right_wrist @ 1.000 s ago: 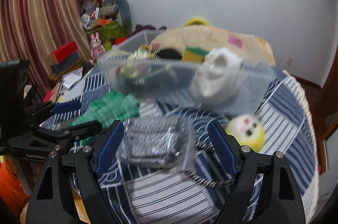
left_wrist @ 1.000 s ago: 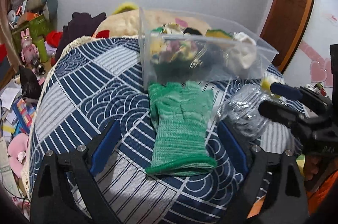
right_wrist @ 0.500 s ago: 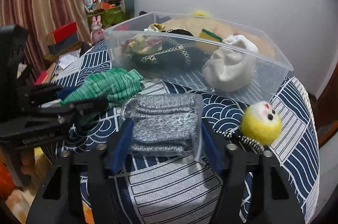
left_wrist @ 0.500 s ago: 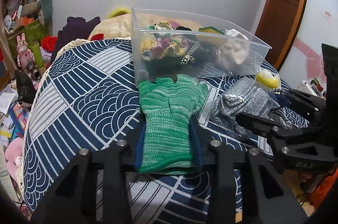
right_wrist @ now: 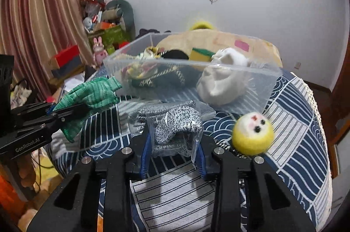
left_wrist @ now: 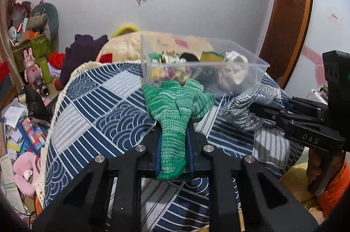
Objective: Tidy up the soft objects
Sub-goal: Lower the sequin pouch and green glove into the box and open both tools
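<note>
My left gripper (left_wrist: 174,144) is shut on the cuff of a green knit glove (left_wrist: 177,105) and holds it lifted off the blue patterned cloth; it also shows in the right wrist view (right_wrist: 91,96). My right gripper (right_wrist: 172,144) is shut on a clear bag of grey knit gloves (right_wrist: 175,122), raised above the cloth; the bag shows in the left wrist view (left_wrist: 247,105). A clear plastic bin (right_wrist: 258,72) stands just beyond both, holding a white plush (right_wrist: 223,83), a yellow-green sponge (right_wrist: 200,54) and mixed fabric items.
A yellow plush ball (right_wrist: 252,133) lies on the cloth right of the grey bag. The round table's cloth edge (left_wrist: 56,109) falls off at the left. Clutter covers the floor at left (left_wrist: 19,122). A beige cushion (right_wrist: 229,41) lies behind the bin.
Both grippers closed from open: the left onto the green glove, the right onto the bagged grey gloves. Both items have been lifted off the cloth.
</note>
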A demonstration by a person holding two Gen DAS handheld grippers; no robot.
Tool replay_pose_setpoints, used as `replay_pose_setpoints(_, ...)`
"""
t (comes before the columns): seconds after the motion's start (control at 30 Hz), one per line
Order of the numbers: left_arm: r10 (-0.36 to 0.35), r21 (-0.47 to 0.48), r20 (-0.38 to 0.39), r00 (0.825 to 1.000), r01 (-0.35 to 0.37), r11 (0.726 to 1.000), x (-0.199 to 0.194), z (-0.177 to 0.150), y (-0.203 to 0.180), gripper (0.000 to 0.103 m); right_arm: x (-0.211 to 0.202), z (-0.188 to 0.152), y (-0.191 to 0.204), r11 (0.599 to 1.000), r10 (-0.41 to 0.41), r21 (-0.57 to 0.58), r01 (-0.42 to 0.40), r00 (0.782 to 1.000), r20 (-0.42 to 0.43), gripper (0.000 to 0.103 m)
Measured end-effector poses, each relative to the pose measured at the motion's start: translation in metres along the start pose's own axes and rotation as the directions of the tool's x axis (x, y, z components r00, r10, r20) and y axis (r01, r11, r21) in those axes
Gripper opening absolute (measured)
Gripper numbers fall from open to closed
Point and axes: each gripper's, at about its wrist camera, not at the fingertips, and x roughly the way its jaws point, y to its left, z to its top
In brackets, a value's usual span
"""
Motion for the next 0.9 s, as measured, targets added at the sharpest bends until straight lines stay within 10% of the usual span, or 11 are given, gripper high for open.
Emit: replay_pose_setpoints(0.9,0.04,0.039,0.11,0.993,-0.044,0.998,0.006,0.081,-0.013,0.018,-0.042,0.07,-0.033,0.987,-0.158,0.036,0.153,0.961,0.228,0.031)
